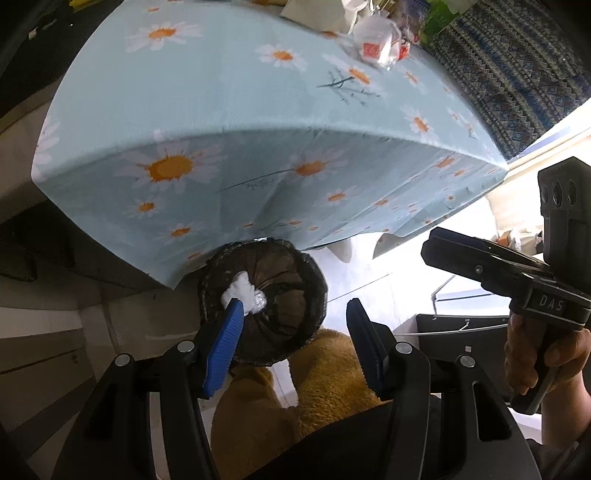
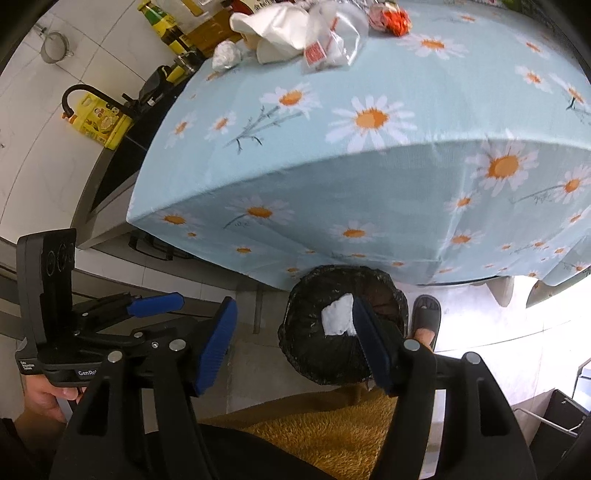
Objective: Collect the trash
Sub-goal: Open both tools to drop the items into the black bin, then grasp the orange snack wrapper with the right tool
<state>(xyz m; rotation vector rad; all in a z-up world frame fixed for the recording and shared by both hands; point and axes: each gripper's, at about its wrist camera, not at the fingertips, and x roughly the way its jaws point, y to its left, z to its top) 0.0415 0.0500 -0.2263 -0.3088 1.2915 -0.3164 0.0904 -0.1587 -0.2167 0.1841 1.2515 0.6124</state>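
Note:
A bin lined with a black bag (image 1: 273, 295) stands on the floor at the table's front edge, also in the right wrist view (image 2: 332, 332). A crumpled white tissue (image 1: 245, 293) lies inside it (image 2: 338, 315). My left gripper (image 1: 295, 325) is open and empty above the bin. My right gripper (image 2: 295, 328) is open and empty over the bin, and it shows at the right of the left wrist view (image 1: 480, 258). More trash lies at the table's far end: a clear plastic bag (image 2: 332, 40), white crumpled paper (image 2: 273, 29), a foil ball (image 2: 226, 54), a red wrapper (image 2: 395, 16).
The table wears a light blue daisy cloth (image 2: 369, 147). A counter with bottles (image 2: 162, 26) and a yellow container (image 2: 99, 122) stands left. A slippered foot (image 2: 424, 317) is beside the bin. A patterned blue cloth (image 1: 517, 66) lies at the right.

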